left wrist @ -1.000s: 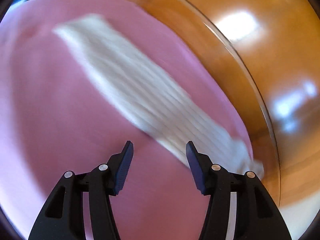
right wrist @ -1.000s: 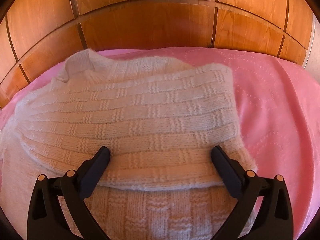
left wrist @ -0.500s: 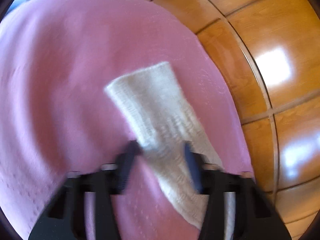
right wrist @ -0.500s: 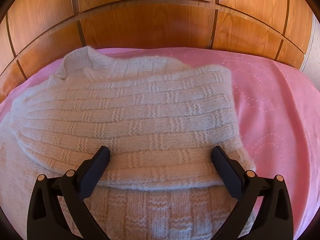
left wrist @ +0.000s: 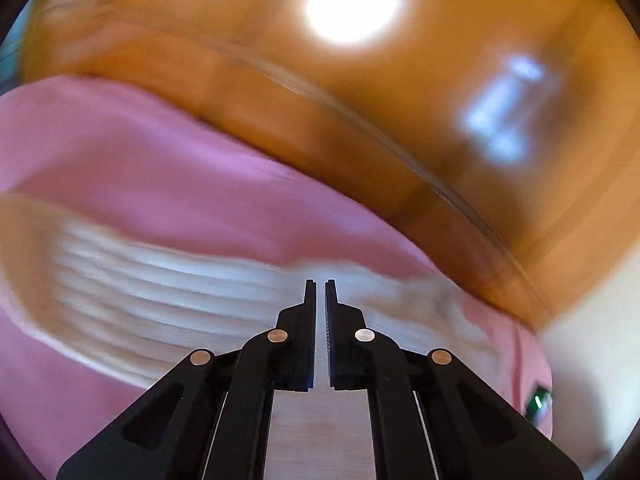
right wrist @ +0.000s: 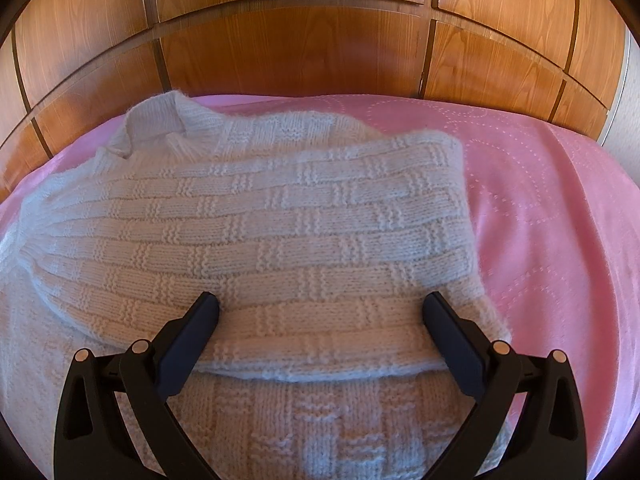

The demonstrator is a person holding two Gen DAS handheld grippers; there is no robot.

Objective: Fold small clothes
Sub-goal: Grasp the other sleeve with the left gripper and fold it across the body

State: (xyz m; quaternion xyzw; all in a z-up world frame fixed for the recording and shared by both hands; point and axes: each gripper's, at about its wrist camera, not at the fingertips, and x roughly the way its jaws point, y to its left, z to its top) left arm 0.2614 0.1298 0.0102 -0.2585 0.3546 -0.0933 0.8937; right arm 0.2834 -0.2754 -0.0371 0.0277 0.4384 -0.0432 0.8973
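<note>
Left wrist view: the picture is heavily blurred. The left gripper (left wrist: 320,284) is shown with its jaws drawn almost together, only a narrow slit between them. White knit fabric, taken to be a sleeve (left wrist: 168,292) of the sweater, lies under and beyond the tips, its long axis running left to right across the pink bedspread (left wrist: 160,168). Whether fabric is pinched in the slit cannot be told. A wooden panel wall (left wrist: 440,100) stands on the far side.

Right wrist view: the right gripper (right wrist: 320,308) is spread wide and holds nothing. The sweater (right wrist: 280,220) lies directly ahead, collar at the far left, 1 sleeve already laid across the body between the 2 fingers. The left gripper is judged nearer the remaining sleeve.
</note>
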